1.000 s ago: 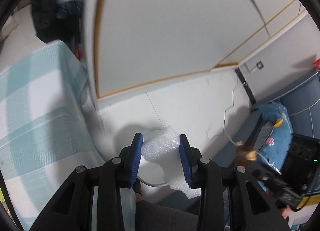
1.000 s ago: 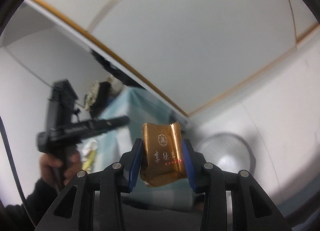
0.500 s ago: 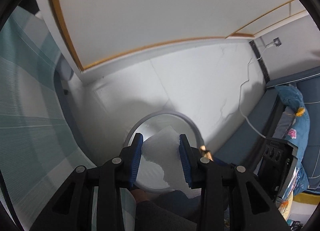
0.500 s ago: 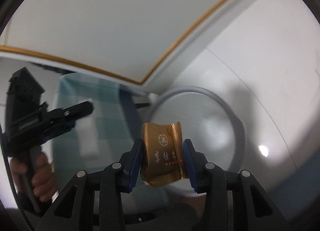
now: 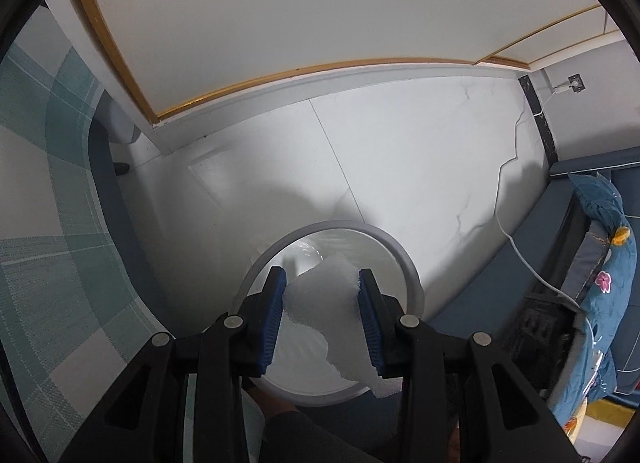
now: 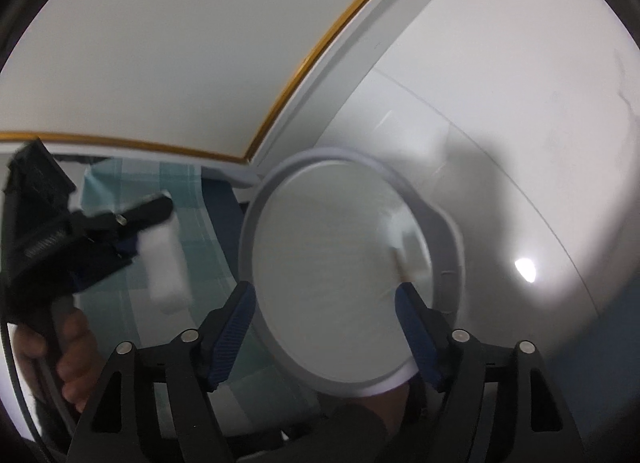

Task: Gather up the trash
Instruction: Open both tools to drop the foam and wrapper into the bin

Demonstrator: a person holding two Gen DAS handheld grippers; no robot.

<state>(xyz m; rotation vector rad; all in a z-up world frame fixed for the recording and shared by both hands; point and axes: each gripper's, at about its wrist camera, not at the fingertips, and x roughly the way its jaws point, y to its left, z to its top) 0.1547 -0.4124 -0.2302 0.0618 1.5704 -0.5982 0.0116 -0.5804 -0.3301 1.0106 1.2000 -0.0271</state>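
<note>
My left gripper is shut on a white foam piece and holds it above a round white trash bin on the pale tiled floor. My right gripper is open and empty, right over the same bin. The gold snack wrapper is out of my right gripper; a blurred pale streak shows inside the bin. The left gripper with the foam also shows at the left of the right wrist view.
A table with a teal-and-white checked cloth stands left of the bin. A white wall panel with gold trim runs behind. A blue sofa with bedding and a white cable lie to the right.
My right gripper opened and the gold wrapper left it over the bin. Both grippers moved closer over the bin. The left still holds the foam.
</note>
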